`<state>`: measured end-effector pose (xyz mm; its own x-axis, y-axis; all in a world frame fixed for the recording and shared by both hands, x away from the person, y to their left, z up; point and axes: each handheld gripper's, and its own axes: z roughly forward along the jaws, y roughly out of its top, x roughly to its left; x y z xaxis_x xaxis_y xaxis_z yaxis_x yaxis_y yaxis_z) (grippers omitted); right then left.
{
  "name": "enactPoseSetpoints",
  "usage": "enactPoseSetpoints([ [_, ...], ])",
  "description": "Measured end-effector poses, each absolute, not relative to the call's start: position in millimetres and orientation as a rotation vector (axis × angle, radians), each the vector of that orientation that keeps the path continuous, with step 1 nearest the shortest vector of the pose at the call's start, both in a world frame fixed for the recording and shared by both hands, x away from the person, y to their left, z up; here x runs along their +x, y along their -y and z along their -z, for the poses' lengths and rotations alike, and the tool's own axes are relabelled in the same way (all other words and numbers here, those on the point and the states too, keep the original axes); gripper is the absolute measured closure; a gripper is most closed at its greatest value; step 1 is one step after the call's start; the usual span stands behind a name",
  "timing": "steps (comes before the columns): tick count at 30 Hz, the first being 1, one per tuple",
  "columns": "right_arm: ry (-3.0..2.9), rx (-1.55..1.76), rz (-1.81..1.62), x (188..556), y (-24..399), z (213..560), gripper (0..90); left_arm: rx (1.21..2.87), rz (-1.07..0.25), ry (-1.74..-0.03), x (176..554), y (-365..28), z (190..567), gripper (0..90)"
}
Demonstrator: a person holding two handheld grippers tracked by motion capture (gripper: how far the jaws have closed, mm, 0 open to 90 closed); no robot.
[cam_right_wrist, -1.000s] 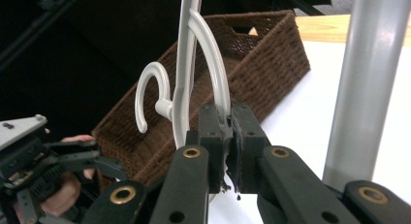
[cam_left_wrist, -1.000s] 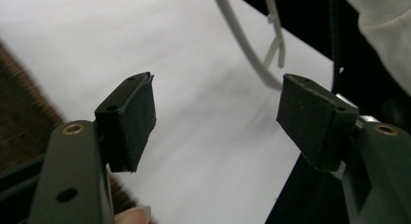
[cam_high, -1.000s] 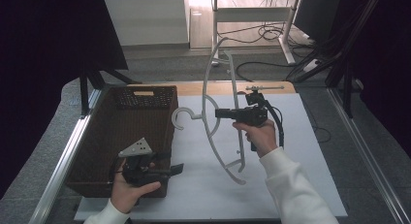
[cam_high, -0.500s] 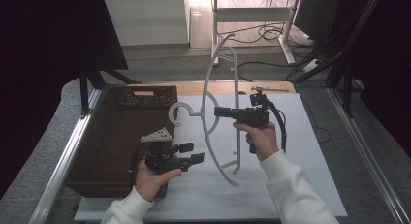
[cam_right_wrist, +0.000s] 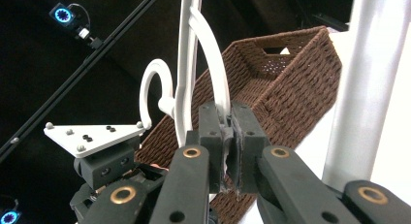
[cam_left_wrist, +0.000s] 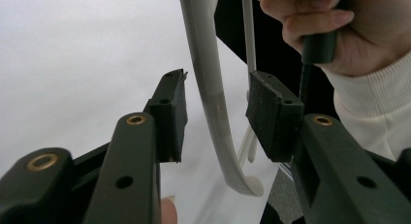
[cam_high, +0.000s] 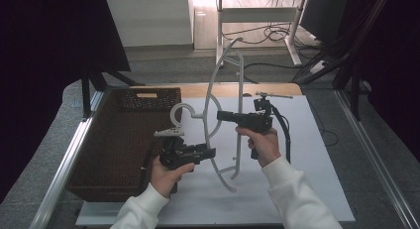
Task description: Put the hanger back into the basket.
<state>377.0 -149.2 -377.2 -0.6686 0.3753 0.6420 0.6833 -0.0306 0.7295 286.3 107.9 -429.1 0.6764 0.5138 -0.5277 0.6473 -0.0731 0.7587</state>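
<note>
Hanger held upright over desk; second grip not yet made.
Left gripper jaws, just closing, straddle the hanger arm untouched; a skewed bite could twist it from the clenched right gripper; basket beyond.

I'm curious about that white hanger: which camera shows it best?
The high view: the whole hanger shows, hook to lower arm, upright over the table. The left gripper view catches one curved arm between open pads; the right gripper view shows its hook and clamped arm.

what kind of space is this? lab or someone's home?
Most likely a lab recording bench: a white table framed by metal rails, black curtains around it, ring-lit cameras mounted overhead, loose cables on the floor behind.
</note>
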Motion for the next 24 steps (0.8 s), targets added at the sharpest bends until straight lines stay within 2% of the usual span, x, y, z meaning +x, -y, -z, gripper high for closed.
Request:
enactPoseSetpoints([
  [4, 1.973, -1.137, 1.763, 377, 148, 380, 84.7, 1.692, 0.134, -0.951, 286, -107, 429, 61.4],
  [10, 1.919, -1.162, 1.767, 380, 149, 385, 84.5, 1.668, 0.124, -0.967, 286, -106, 430, 74.6],
  [17, 1.896, -1.158, 1.782, 380, 151, 388, 82.9, 1.621, 0.133, -1.009, 287, -113, 432, 79.5],
  [24, 1.907, -1.153, 1.793, 379, 151, 388, 82.5, 1.600, 0.150, -1.011, 287, -115, 432, 79.9],
])
